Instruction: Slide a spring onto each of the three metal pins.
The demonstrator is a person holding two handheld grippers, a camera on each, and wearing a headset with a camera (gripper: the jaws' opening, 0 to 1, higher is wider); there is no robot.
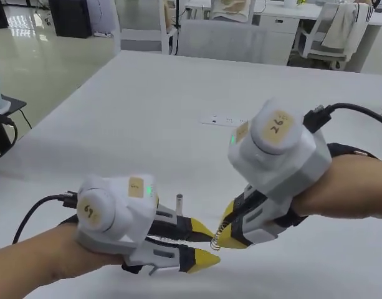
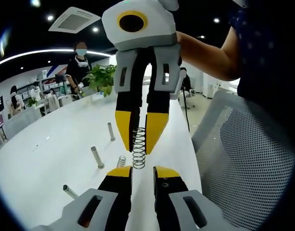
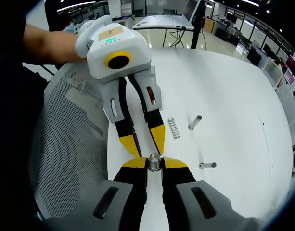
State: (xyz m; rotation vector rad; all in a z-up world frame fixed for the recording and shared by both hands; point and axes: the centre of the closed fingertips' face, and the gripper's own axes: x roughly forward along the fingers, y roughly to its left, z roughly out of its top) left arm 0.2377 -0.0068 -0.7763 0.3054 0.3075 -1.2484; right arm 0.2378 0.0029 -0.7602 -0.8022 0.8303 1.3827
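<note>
Thin silvery coil spring (image 2: 138,156) clamped in the right gripper (image 2: 139,150) (seen end-on in that gripper's own view), its free end at the tips of the left gripper (image 2: 142,168), whose jaws stand parted and empty; a metal pin (image 1: 179,200) stands just beyond the left gripper.
</note>
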